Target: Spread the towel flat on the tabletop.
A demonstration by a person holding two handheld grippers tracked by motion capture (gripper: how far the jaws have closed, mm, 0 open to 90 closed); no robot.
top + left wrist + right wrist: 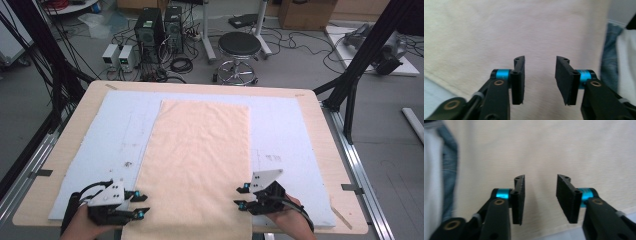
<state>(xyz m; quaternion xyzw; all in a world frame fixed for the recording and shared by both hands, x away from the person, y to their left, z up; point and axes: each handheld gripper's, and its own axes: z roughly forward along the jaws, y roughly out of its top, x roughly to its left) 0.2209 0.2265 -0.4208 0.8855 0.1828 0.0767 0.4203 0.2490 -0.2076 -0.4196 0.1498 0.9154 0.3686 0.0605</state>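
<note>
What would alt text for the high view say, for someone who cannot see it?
A cream cloth lies flat on a pale blue mat covering a wooden table. At its near end, two hand-held grippers, the left gripper and the right gripper, point inward at the cloth's side edges, jaws open.

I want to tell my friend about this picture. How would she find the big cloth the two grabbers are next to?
Find the wooden table, then the pale blue mat covering most of it. Down the mat's middle lies the cloth, running to the near edge between the left gripper and right gripper. It is the only peach-cream, soft thing there.
</note>
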